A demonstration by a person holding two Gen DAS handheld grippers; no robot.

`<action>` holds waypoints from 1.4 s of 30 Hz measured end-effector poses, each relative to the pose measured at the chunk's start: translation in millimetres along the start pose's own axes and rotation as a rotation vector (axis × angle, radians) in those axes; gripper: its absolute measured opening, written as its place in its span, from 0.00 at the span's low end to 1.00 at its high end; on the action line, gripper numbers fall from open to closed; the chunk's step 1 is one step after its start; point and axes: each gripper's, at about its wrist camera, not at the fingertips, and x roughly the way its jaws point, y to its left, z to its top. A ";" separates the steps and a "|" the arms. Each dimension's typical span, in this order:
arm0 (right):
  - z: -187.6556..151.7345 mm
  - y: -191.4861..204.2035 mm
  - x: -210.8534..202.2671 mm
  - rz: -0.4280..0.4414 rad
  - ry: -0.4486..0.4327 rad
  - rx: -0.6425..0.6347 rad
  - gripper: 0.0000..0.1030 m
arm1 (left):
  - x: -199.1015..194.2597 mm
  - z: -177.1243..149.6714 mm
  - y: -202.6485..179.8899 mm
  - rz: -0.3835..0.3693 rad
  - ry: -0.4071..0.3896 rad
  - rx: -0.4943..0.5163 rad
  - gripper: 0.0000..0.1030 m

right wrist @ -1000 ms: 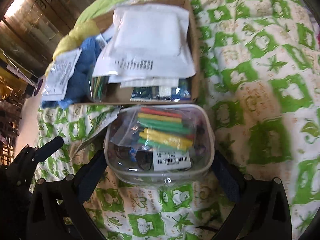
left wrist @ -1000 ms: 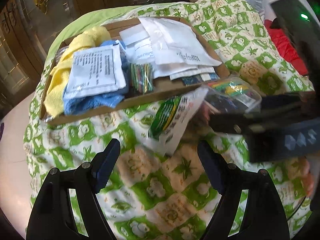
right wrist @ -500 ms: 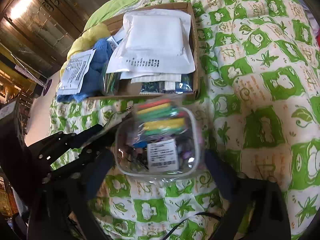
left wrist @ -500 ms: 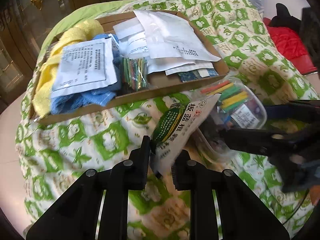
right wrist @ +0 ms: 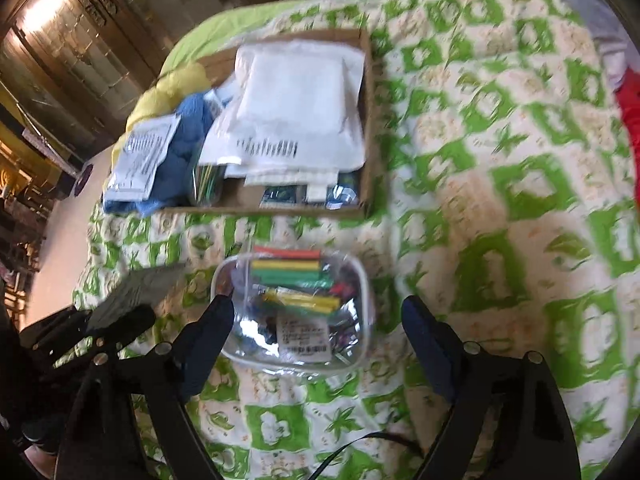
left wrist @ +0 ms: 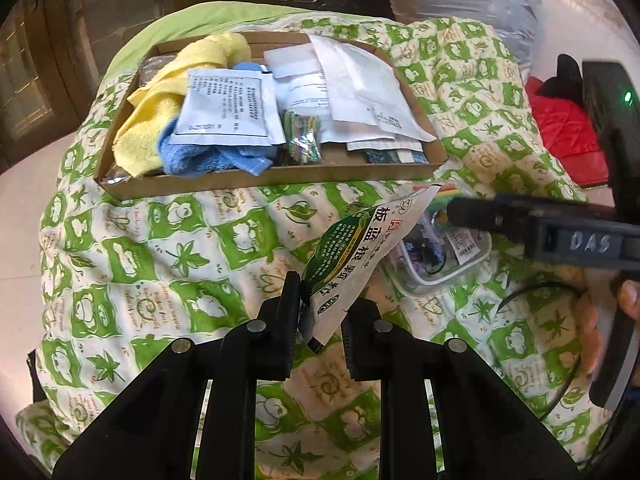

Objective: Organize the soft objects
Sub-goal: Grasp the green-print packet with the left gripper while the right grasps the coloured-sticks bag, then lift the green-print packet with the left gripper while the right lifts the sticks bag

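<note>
On the left, the cardboard tray (left wrist: 280,172) sits on the green patterned blanket (left wrist: 160,248), packed with a yellow towel (left wrist: 160,100), a blue cloth (left wrist: 192,156) and white packets (left wrist: 360,92). Nearer, the left gripper (left wrist: 320,312) has closed its jaws on a green-and-white sachet (left wrist: 356,256), lifted off the blanket. To the right, the right gripper (right wrist: 316,320) has narrowed its jaws slightly, yet they stand wide around the clear pouch (right wrist: 296,308) lying on the blanket, its right finger (right wrist: 424,336) clear of it.

Sachet (left wrist: 352,256): green-and-white printed packet, tilted up off the quilt.
Pouch (right wrist: 296,308): clear, zipped, colourful sticks inside, lying near the box (left wrist: 280,174).
</note>
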 end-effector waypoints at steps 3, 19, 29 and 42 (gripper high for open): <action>0.8 2.3 -4.4 0.028 -0.015 -0.009 0.80 | 4.5 1.7 -3.6 -0.005 0.008 0.005 0.17; 13.8 -3.4 16.6 -0.052 0.092 -0.027 0.09 | -0.3 4.2 -2.2 -0.016 -0.016 -0.006 0.17; 12.8 0.1 5.3 -0.014 0.068 -0.024 0.08 | 21.6 -1.7 -5.6 0.002 0.053 0.003 0.13; -1.3 2.2 -4.7 0.024 0.047 -0.006 0.08 | -3.8 2.0 -3.9 0.008 -0.051 -0.027 0.12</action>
